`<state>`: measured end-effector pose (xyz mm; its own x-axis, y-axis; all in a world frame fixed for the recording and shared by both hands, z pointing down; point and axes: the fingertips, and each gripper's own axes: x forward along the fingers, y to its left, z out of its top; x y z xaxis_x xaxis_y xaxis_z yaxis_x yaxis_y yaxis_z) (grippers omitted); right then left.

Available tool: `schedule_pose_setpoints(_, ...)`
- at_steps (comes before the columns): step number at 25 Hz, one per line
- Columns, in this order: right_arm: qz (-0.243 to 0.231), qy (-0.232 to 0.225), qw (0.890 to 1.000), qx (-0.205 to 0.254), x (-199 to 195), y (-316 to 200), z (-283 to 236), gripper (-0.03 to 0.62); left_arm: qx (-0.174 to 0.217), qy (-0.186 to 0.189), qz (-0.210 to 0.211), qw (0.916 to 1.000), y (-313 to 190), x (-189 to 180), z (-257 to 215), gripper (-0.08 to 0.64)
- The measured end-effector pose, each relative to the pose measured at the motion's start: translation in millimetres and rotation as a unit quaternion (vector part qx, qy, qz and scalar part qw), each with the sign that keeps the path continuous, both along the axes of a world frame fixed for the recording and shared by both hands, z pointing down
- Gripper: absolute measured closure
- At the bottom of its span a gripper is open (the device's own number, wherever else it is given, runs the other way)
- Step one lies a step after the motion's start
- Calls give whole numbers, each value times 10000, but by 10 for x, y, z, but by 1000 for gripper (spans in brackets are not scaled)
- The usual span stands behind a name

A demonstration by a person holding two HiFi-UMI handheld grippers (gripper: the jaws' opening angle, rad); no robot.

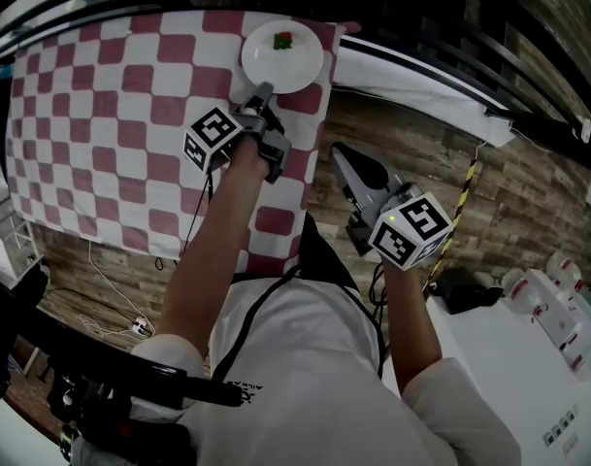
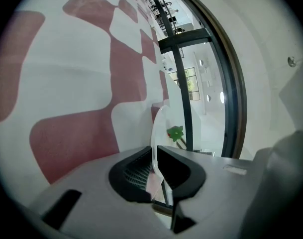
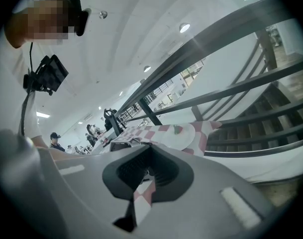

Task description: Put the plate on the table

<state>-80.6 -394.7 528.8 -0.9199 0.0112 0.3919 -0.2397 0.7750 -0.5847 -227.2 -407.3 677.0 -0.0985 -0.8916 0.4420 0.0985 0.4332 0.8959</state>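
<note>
A white plate [image 1: 282, 56] with a small green and red item [image 1: 283, 40] lies on the red-and-white checkered tablecloth [image 1: 111, 115], near its far right corner. My left gripper [image 1: 266, 90] reaches to the plate's near rim and is shut on it. In the left gripper view the plate [image 2: 158, 128] stands edge-on, its rim pinched in my left gripper [image 2: 155, 156]. My right gripper [image 1: 339, 151] hovers over the wooden floor to the right of the table, shut and holding nothing. From the right gripper view the plate [image 3: 178, 136] shows beyond my right gripper [image 3: 150, 153].
A white ledge with a black stripe [image 1: 421, 90] runs beside the table's right edge. Yellow-black tape [image 1: 462, 197] crosses the wooden floor [image 1: 528, 192]. A white cabinet with small bottles [image 1: 557, 309] stands at the lower right. Cables [image 1: 111, 299] lie on the floor at the left.
</note>
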Motion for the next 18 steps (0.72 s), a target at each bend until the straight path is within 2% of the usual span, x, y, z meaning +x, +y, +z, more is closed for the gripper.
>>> schedule_pose_setpoints(2,21,12,10000,21,-1,-4,-5,583,-63,-33,65,10000,-10,0,1,530)
schedule_pose_setpoints(5,42,13,10000,39,-7,5,-27,583,-85,-35,132,9999,-33,4,-31,483)
schedule_pose_setpoints(14,120,-10,9999,83,4,88,-89,583,204,69,270,9994,-41,30,-170,337)
schedule_pose_setpoints(18,163,-18,9998,115,15,172,-130,583,268,90,397,9988,141,132,-220,325)
